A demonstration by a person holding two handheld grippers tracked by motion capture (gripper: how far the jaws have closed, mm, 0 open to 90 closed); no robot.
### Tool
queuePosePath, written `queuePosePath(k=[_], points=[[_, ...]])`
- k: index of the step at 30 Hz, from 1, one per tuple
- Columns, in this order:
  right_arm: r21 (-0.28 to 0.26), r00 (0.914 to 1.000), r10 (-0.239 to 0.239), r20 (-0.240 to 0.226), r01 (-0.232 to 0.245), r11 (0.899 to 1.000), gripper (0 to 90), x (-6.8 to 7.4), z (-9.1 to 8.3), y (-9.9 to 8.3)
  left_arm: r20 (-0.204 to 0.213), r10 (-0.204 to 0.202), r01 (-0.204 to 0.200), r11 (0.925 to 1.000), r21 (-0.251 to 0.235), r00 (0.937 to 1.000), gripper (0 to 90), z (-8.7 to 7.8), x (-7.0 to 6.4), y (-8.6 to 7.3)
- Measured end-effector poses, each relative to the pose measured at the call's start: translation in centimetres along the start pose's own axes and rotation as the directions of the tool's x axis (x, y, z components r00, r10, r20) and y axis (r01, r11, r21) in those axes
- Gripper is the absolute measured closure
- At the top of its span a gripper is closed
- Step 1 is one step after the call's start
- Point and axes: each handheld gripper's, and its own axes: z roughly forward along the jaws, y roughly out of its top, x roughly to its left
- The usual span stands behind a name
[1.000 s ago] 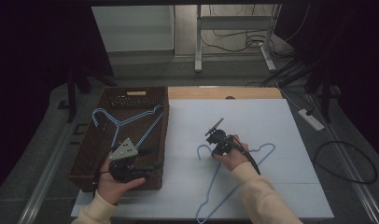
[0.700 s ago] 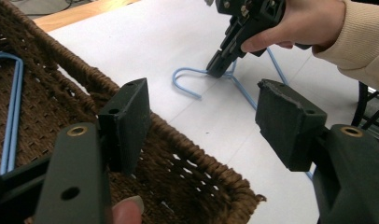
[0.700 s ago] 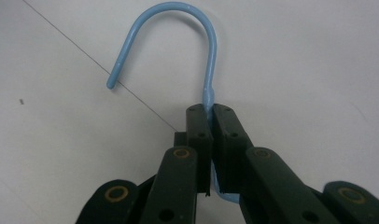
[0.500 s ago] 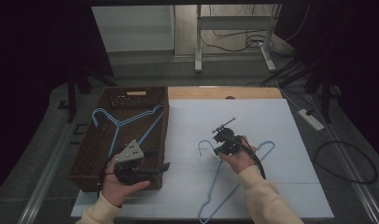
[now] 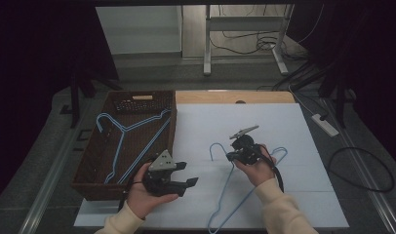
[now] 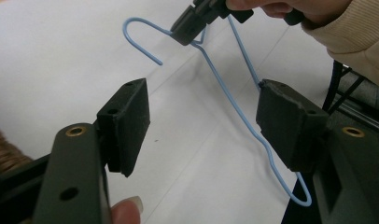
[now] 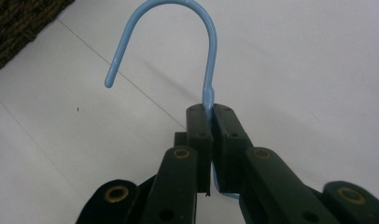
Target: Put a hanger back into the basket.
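A blue wire hanger lies on the white table cover, its hook toward the basket. My right gripper is shut on the hanger's neck just below the hook, the wire pinched between the pads of the gripper. My left gripper is held in a hand by the basket's front right corner. Its jaws stand open and empty, pointing at the hanger's shoulder wire. The right gripper shows farther off in the left gripper view.
A brown wicker basket stands at the left of the table with a second blue hanger inside. The basket's corner appears in the right gripper view. A power strip and cables lie on the floor at the right.
My left gripper has moved right from the basket's front onto the white cover, toward the hanger. The right gripper, still shut on the neck, shifted slightly right.
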Motion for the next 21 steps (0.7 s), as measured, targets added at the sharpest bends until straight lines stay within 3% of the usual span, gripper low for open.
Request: queuePosePath(k=[12,21], points=[[-0.03,1.0,-0.005,-0.004,0.005,1.0,86.7,0.0,-0.3,-0.3,0.035,-0.013,0.01,0.9971,0.076,0.9993,34.2,3.3,-1.3,1.0],[-0.047,1.0,-0.004,-0.008,0.004,0.999,86.7,-0.1,-0.6,-0.5,0.059,-0.031,0.022,0.9896,0.142,0.9977,33.8,6.4,-2.1,1.2]])
